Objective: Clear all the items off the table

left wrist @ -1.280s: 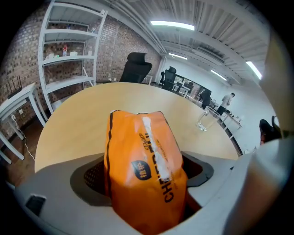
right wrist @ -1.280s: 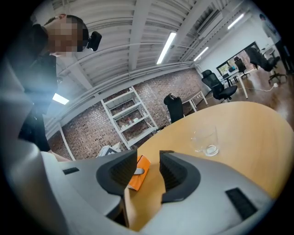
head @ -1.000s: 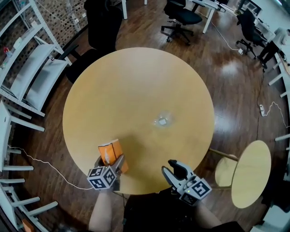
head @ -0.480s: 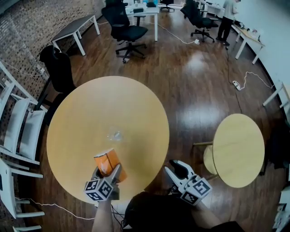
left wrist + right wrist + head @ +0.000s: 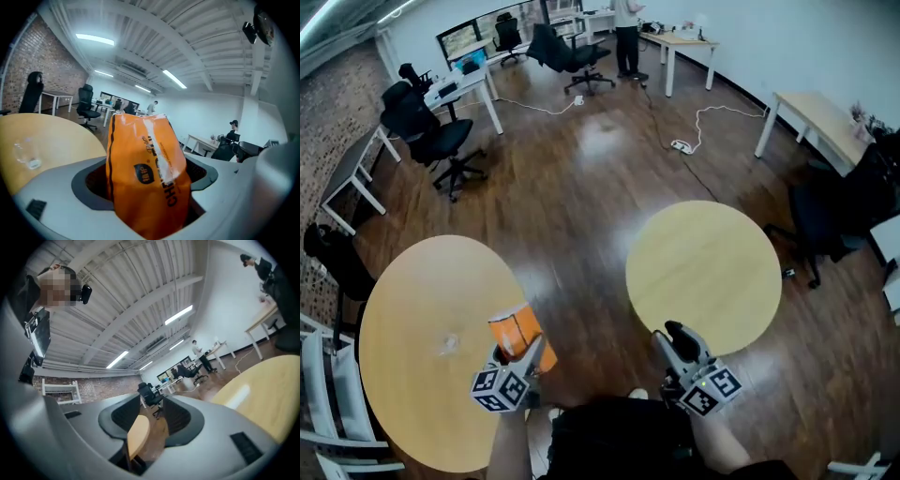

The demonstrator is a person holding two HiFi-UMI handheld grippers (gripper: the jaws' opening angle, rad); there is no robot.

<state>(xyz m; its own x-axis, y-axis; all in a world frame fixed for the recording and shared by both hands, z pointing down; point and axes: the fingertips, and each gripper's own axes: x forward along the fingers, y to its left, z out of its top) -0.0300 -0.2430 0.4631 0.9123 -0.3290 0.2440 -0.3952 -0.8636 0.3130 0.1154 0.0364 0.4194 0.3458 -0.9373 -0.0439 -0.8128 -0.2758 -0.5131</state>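
Orange packet (image 5: 514, 330) is clamped in my left tongs (image 5: 519, 345), jaws wide around it, above the big table's (image 5: 394, 300) right edge. I'd keep the squeeze steady and the packet upright while carrying. My right tongs (image 5: 675, 337) are slightly parted and empty.

Head view, steeply overhead, and left gripper view share the round table (image 5: 408, 398).

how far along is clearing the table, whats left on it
Done: the bag is up off the table. In hand: the left gripper has its jaws shut on that bag; the right gripper is open and empty. Left: one clear cup sits on the table, so it is roughly halfway, going by the head view.
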